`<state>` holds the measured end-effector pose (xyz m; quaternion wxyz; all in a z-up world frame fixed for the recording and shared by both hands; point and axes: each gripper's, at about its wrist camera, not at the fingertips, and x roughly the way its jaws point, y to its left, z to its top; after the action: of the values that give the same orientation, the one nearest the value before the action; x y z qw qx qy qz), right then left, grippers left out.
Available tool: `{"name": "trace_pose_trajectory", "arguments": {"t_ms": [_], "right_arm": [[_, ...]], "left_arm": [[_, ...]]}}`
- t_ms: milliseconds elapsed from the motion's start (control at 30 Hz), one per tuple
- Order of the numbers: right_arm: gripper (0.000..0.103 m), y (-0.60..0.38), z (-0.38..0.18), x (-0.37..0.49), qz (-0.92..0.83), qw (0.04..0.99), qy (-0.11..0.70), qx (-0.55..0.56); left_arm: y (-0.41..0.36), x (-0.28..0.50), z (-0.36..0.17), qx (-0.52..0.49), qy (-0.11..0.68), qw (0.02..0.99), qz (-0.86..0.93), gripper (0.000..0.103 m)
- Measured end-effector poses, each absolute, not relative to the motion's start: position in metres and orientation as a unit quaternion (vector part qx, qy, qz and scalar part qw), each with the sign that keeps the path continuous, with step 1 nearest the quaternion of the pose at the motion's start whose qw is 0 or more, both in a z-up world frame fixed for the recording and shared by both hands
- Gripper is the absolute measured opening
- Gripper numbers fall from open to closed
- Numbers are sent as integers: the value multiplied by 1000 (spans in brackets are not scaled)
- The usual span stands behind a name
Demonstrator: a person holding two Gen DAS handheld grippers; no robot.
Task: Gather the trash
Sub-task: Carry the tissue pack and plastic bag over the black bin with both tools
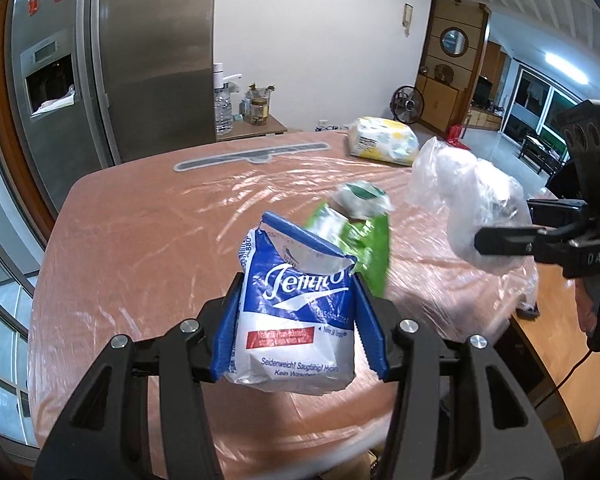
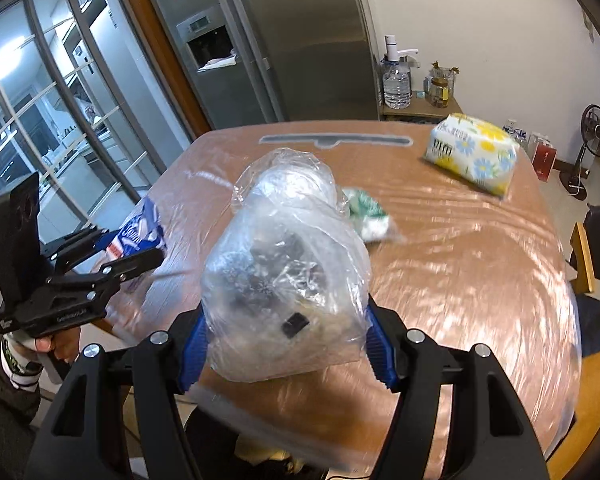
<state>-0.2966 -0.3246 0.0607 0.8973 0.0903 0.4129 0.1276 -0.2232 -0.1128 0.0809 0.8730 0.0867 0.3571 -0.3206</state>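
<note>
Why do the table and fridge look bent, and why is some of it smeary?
Both wrist views use fisheye lenses, so the fridge and table edges bow. Left wrist view: the green wrapper is motion-smeared, while the held tissue pack stays sharp. Right wrist view: ceiling light glares off the table's plastic cover; the clear bag is sharper.

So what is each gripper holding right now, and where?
Left gripper: blue tissue packet, pinched across its sides. Right gripper: clear plastic bag, gripped across its lower sides.
</note>
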Motion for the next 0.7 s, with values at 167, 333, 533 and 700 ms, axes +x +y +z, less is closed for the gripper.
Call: {"name": "trace_pose_trajectory", "arguments": {"t_ms": [167,333,533,700], "right_arm": [[64,-315,54,-326,144,892,420,83],[64,-305,47,-349,161,884,433,79],[64,-293,36,-373,177,871,453,74],[64,-284,22,-392,193,855,476,71]], "left_arm": [[-111,-248,80,93,359,868,-330,52],[-109,-271,76,98,364,861,-343,52],[-107,-298,67,107,379,848,-355,52],[-108,-317,58,123,386,837,-368,52]]}}
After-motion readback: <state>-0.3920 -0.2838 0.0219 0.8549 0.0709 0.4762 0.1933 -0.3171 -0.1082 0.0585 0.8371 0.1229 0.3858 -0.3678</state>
